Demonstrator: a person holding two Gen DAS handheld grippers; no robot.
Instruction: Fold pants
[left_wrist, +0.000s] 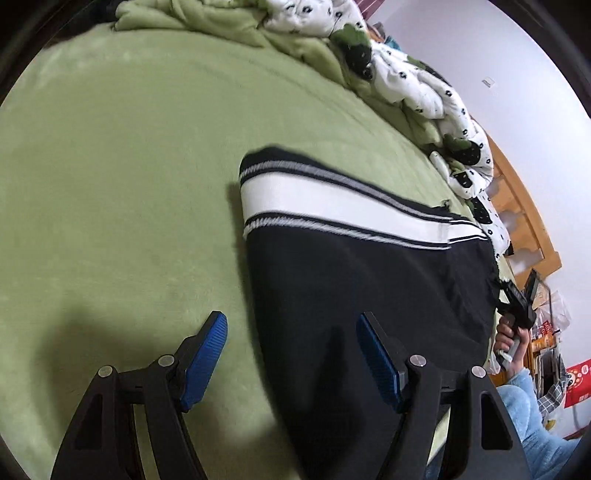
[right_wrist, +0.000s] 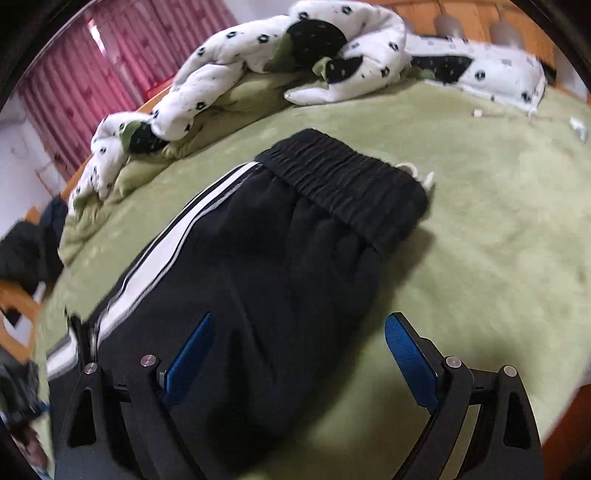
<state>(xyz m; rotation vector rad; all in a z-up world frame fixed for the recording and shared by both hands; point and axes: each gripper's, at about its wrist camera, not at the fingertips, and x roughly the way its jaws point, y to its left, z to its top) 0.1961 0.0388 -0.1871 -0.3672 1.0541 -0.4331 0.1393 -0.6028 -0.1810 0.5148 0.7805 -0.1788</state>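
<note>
Black pants (right_wrist: 266, 251) with white side stripes lying folded on the green blanket (left_wrist: 110, 166). Left gripper (left_wrist: 291, 354) and right gripper (right_wrist: 299, 354) both spread wide above the fabric, gripping nothing.

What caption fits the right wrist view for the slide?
Open right gripper above folded black pants with a white side stripe, on a green blanket.

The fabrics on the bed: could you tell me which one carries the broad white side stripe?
The black pants, lying flat on the green blanket; the bunched quilt behind is white with small dark prints, not striped.
</note>
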